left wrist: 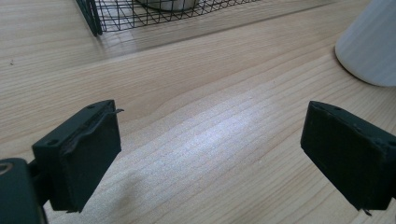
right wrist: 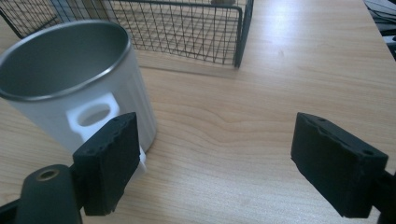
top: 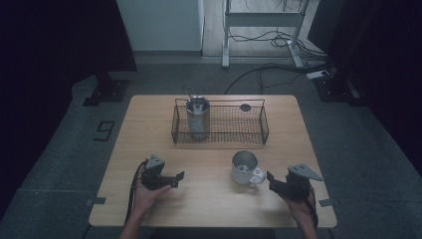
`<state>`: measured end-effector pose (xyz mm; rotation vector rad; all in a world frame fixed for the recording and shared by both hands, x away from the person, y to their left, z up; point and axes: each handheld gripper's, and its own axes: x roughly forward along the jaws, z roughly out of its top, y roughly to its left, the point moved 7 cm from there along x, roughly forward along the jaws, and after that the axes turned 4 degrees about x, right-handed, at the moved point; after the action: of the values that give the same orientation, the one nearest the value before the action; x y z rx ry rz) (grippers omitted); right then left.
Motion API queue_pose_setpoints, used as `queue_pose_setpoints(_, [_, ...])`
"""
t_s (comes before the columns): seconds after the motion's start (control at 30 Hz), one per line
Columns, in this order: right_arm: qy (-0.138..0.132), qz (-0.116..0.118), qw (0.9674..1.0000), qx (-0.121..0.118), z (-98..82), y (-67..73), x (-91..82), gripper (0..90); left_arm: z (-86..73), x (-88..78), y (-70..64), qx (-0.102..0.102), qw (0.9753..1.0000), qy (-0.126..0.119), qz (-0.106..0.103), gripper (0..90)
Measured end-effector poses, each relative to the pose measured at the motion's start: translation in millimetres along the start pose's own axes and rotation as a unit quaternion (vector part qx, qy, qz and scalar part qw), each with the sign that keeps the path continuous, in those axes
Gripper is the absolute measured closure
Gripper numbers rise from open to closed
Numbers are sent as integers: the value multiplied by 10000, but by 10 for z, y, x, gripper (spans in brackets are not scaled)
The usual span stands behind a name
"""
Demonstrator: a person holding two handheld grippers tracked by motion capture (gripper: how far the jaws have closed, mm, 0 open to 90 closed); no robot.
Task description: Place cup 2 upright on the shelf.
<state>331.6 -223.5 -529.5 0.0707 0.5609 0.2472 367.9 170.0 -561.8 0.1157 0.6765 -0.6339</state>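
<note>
Nothing looks begun: both hand-held grippers, left (top: 178, 178) and right (top: 269, 178), hover released and empty above the near counter (top: 209, 199), the mug (top: 245, 167) stands ungrasped just left of the right one, and a tumbler (top: 197, 118) sits in the far basket (top: 249, 130).

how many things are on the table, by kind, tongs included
wire basket: 1
steel tumbler, standing in the basket: 1
small dark round thing in the basket: 1
white mug, on the table in front of the basket: 1
tongs, left and right, both open: 2
total: 6
</note>
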Motion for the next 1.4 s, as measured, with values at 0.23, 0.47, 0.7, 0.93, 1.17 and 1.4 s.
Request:
queue_pose_setpoints(0.23, [-204,144,9997,-31,101,86,-115,151,-25,21,-4,35,10000,66,17,51])
queue_pose_setpoints(0.47, [-268,501,9984,-34,178,225,-180,128,-102,40,38,33,9998,176,77,57])
queue_pose_setpoints(0.7, [-203,770,9967,-169,204,389,-147,98,-184,76,19,-35,9997,251,5,61])
queue_pose_setpoints(0.93, [-86,920,9954,-270,209,476,-70,42,-238,106,-38,12,9994,360,-8,61])
queue_pose_setpoints(1.17, [43,1047,9938,-373,196,567,27,20,-218,62,-51,16,9995,307,-3,61])
queue_pose_setpoints(1.4, [96,1088,9926,-528,251,675,109,10,-218,42,-17,-17,9995,321,-13,61])
